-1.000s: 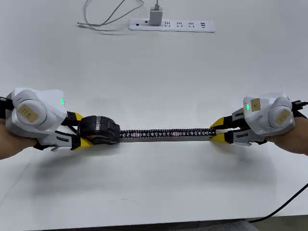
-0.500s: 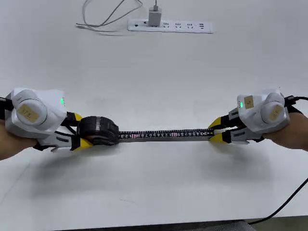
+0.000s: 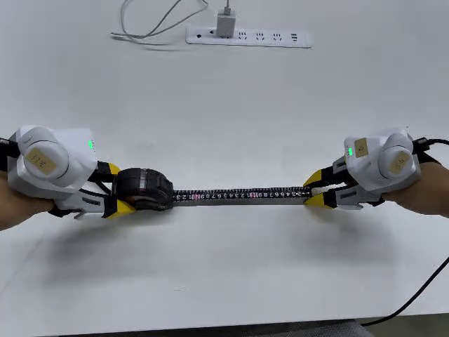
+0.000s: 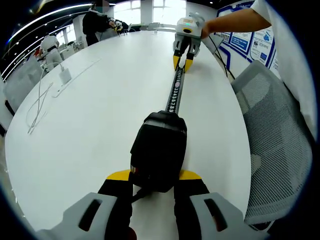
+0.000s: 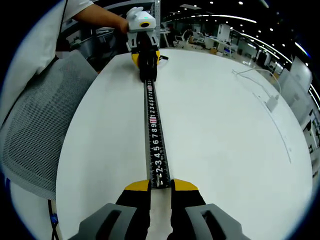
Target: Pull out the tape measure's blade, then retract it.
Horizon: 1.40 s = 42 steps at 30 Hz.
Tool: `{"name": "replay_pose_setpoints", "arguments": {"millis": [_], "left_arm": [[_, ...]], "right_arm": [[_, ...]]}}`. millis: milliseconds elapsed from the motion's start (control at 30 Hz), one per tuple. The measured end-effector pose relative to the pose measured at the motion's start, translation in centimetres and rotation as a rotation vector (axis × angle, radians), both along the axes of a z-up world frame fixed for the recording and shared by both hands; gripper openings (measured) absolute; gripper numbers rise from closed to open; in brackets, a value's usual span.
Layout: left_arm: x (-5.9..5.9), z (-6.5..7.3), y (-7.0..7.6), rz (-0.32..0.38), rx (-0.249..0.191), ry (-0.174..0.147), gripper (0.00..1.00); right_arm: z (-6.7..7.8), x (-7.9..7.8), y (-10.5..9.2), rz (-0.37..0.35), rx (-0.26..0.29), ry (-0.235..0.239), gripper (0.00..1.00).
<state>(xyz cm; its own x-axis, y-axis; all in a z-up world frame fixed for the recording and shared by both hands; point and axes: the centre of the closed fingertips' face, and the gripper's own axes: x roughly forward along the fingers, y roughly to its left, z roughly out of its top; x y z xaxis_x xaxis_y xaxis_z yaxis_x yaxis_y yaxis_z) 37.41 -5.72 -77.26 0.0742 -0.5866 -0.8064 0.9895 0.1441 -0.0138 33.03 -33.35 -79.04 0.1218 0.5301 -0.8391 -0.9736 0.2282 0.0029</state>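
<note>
The left tongs (image 3: pixel 120 188) are clamping the tape's black case (image 3: pixel 144 189) from both sides, holding it down on the white surface (image 3: pixel 224 105) as an anchor. The right tongs (image 3: pixel 317 188) are closed on the blade (image 3: pixel 238 194) at its tip, well apart from the case, so the blade is lying taut and straight between them, numbers up. The pull-out is looking about finished. Easing the tip back toward the case is probably coming next.

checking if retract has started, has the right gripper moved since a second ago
Yes, slightly. Against the power strip, which barely shifts, the right gripper has come a little inward along the blade toward the tape measure case.
</note>
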Motion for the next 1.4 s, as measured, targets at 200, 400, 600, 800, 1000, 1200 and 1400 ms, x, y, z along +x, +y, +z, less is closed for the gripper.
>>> {"name": "replay_pose_setpoints", "arguments": {"millis": [200,400,600,800,1000,1200,1400], "left_arm": [[0.0,0.0,0.0,-0.003,0.002,-0.007,0.28],[0.0,0.1,0.0,-0.005,0.004,-0.014,0.28],[0.0,0.1,-0.1,0.003,0.001,-0.015,0.29],[0.1,0.5,0.0,0.039,-0.015,-0.011,0.39],[0.0,0.9,0.3,0.068,-0.032,-0.019,0.43],[0.2,1.8,0.4,0.111,-0.067,-0.022,0.43],[-0.3,2.0,0.7,0.158,-0.090,0.007,0.45]], "right_arm": [[0.3,-0.1,0.1,-0.051,0.025,0.034,0.14],[0.3,-0.1,-0.1,-0.046,0.010,0.024,0.16],[0.5,-0.1,-0.2,-0.066,0.011,0.016,0.17],[1.0,0.1,0.1,-0.129,0.026,0.010,0.27],[1.4,0.1,0.5,-0.152,0.044,0.016,0.32],[2.0,0.2,1.0,-0.178,0.075,0.009,0.34],[2.7,-0.4,1.4,-0.210,0.098,0.001,0.38]]}}
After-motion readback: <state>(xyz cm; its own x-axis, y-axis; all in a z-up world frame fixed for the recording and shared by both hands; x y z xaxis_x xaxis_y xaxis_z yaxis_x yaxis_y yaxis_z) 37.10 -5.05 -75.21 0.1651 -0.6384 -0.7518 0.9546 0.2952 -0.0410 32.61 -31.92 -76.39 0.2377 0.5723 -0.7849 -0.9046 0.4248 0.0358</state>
